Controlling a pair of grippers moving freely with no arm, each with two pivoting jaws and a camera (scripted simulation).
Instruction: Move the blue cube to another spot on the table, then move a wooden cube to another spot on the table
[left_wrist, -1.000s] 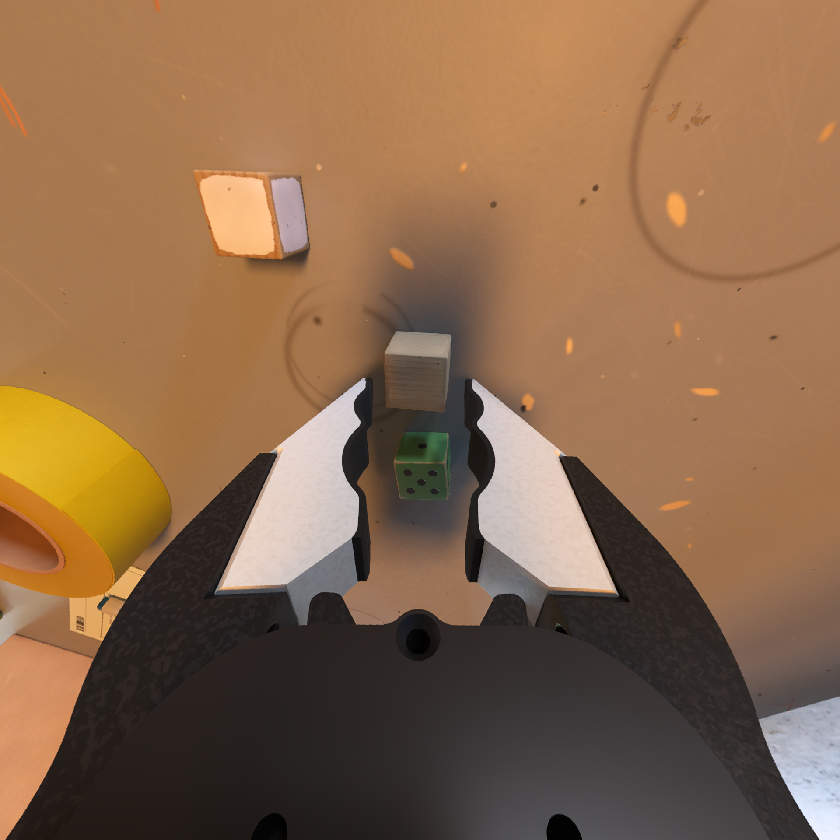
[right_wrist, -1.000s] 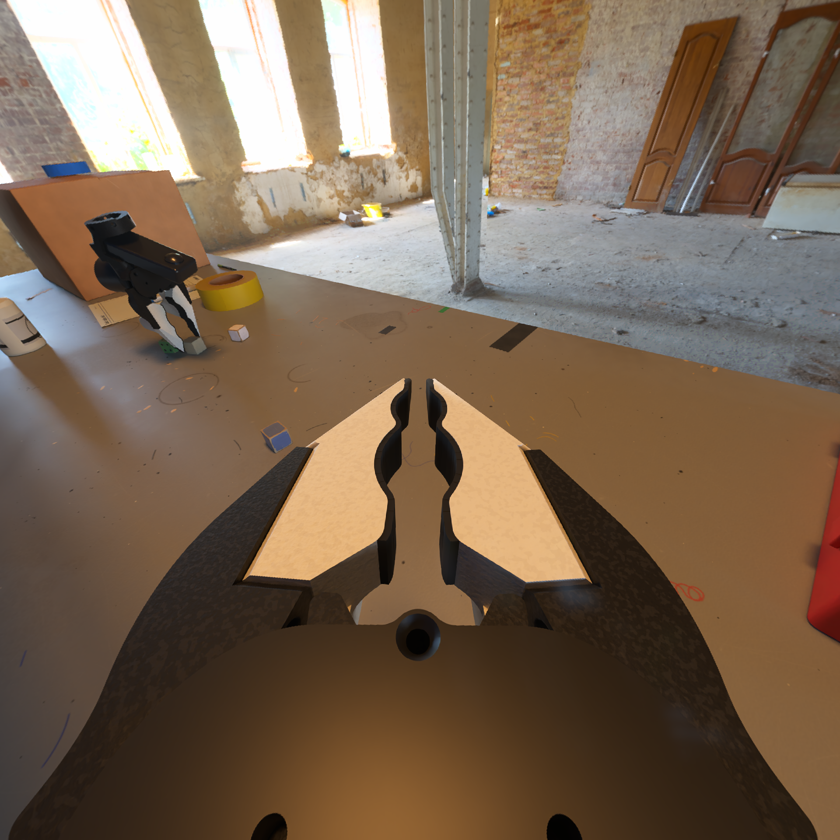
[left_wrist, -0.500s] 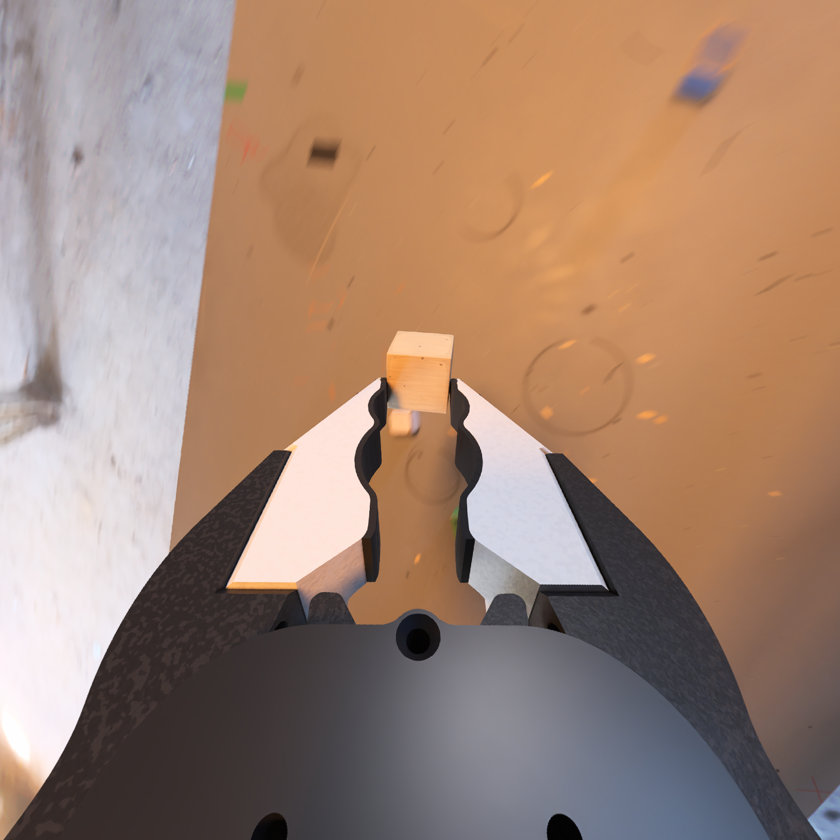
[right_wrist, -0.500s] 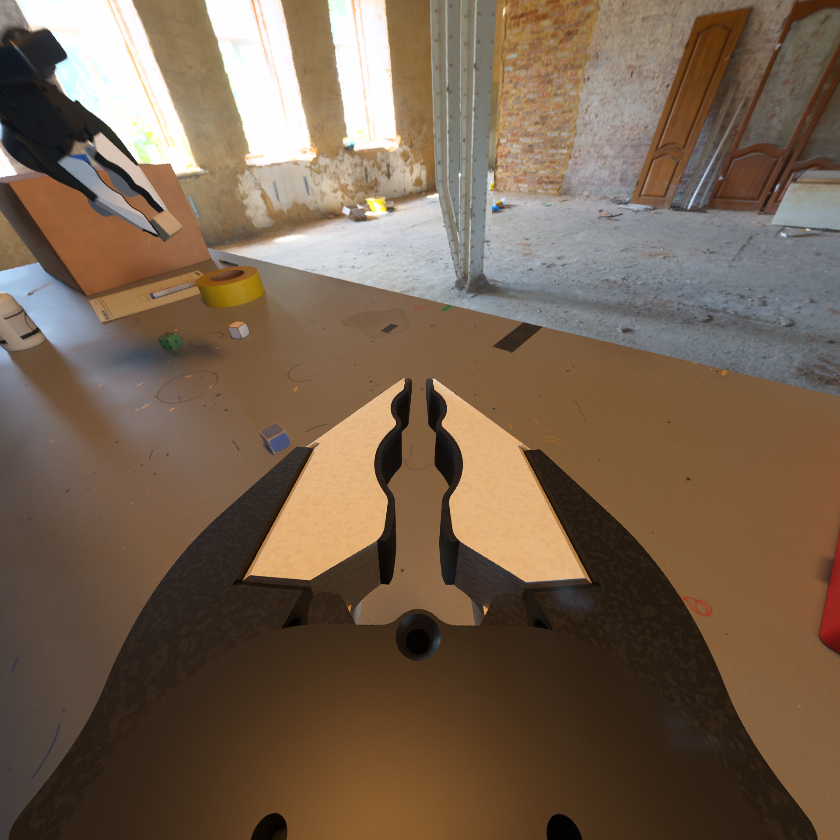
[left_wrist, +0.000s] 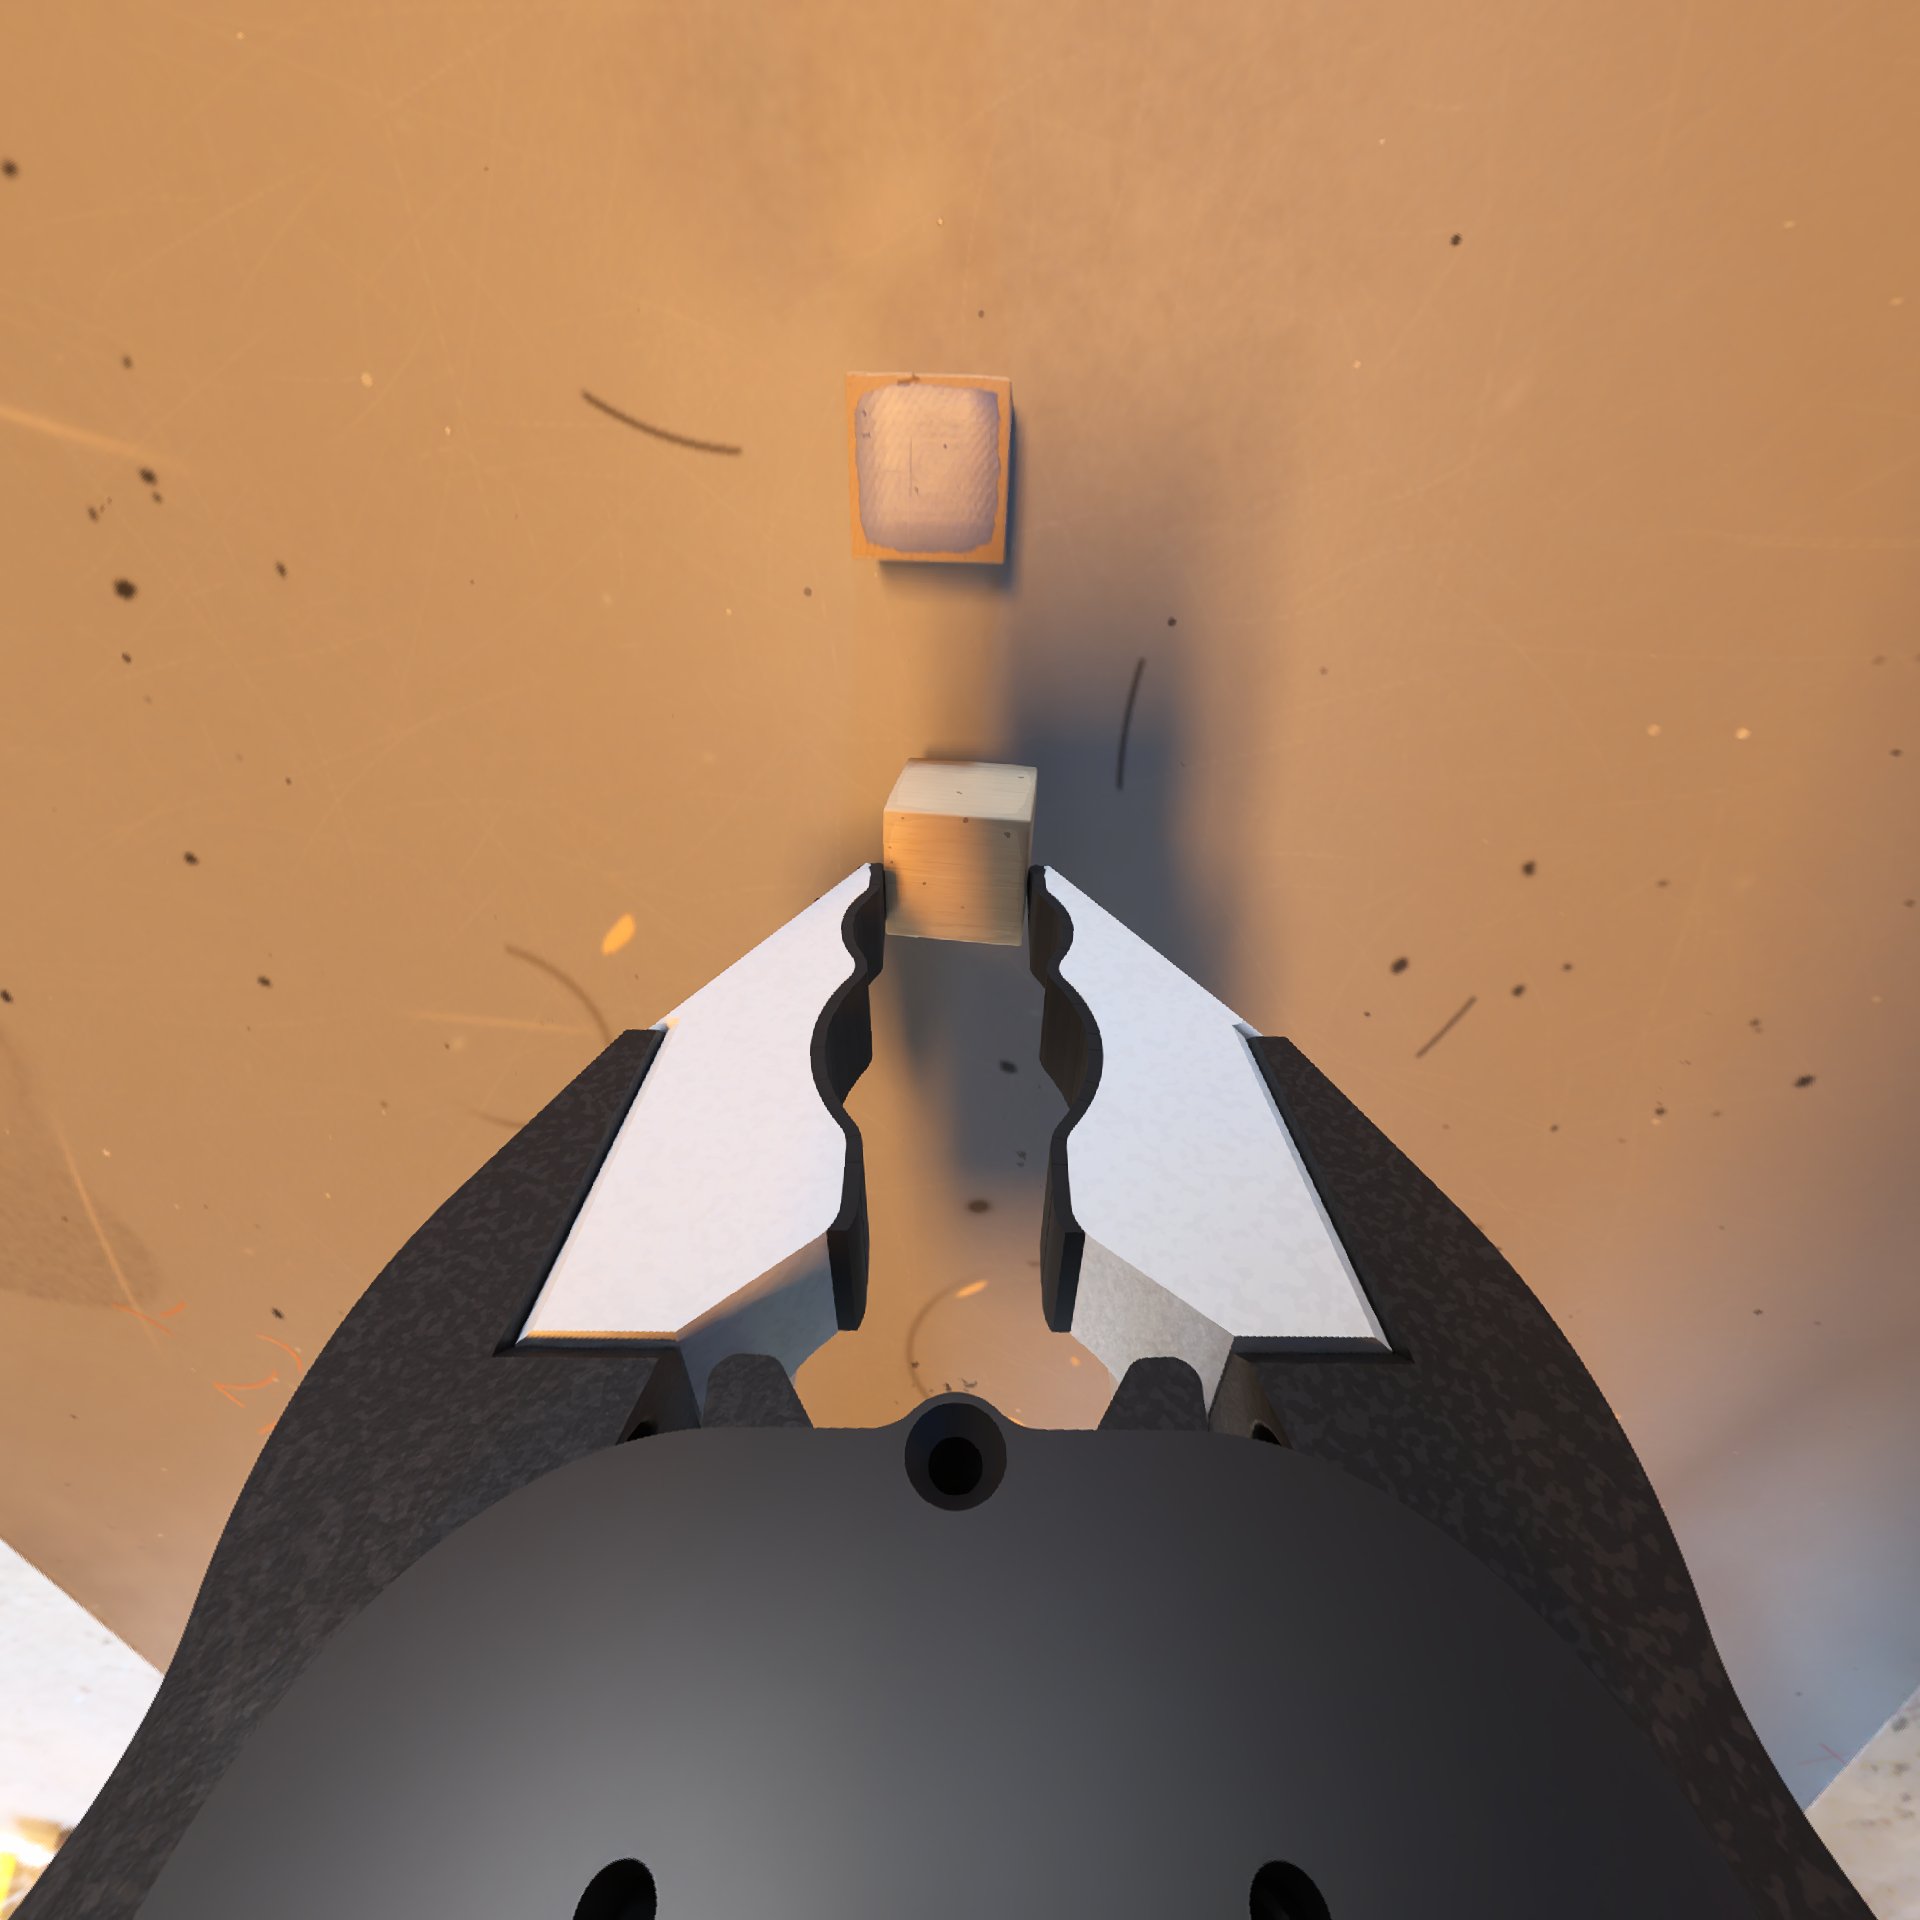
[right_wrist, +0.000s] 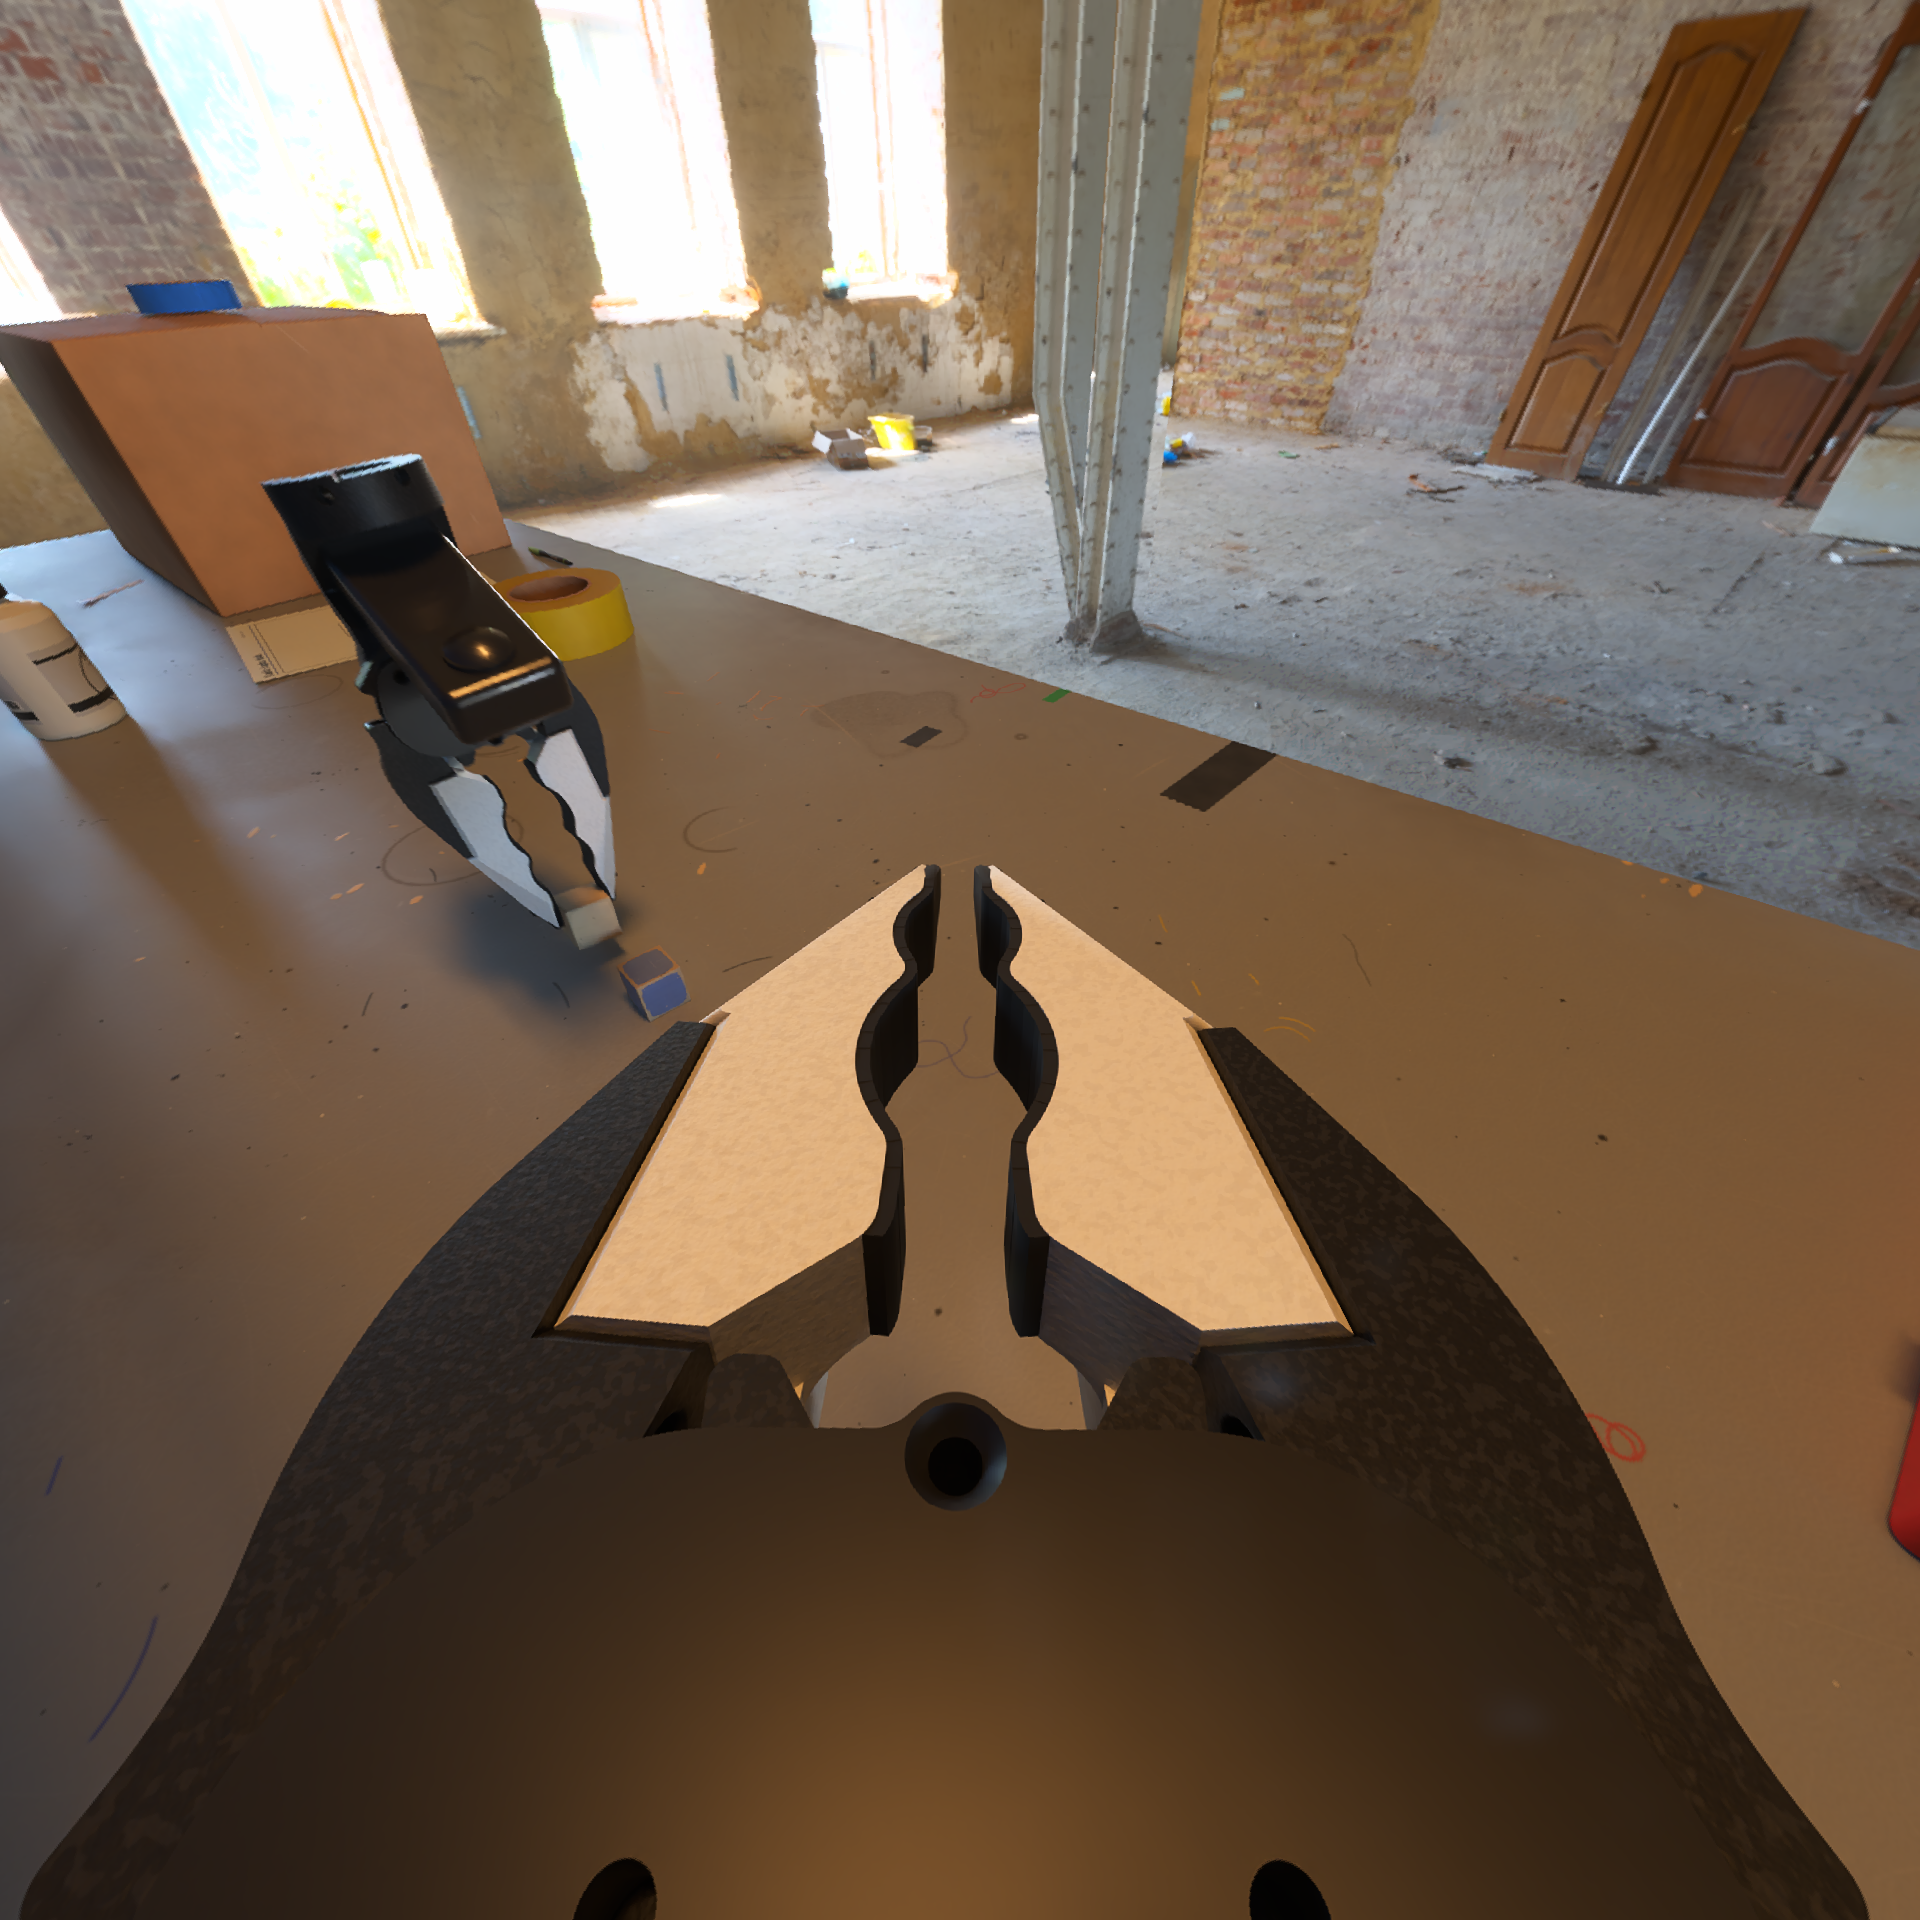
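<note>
My left gripper (left_wrist: 956, 883) is shut on a pale wooden cube (left_wrist: 958, 852), pinched between its fingertips and held low over the brown table (left_wrist: 416, 727). The blue cube (left_wrist: 928, 468), with wood-coloured edges, lies on the table just ahead of it. In the right wrist view the left gripper (right_wrist: 582, 914) tilts down with the wooden cube (right_wrist: 590, 920) at its tips, right beside the blue cube (right_wrist: 655, 985). My right gripper (right_wrist: 956, 883) hovers over the table to the right of them, its jaws nearly together and empty.
A yellow tape roll (right_wrist: 566, 613), a slanted cardboard box (right_wrist: 239, 436), a sheet of paper (right_wrist: 291, 644) and a white bottle (right_wrist: 47, 675) stand at the far left. A red object (right_wrist: 1907, 1475) is at the right edge. The table's far edge (right_wrist: 1455, 821) runs diagonally.
My left gripper closed on the wooden cube, lifted it high, and carried it away from the green die down to beside the blue cube. The right gripper has barely moved.
</note>
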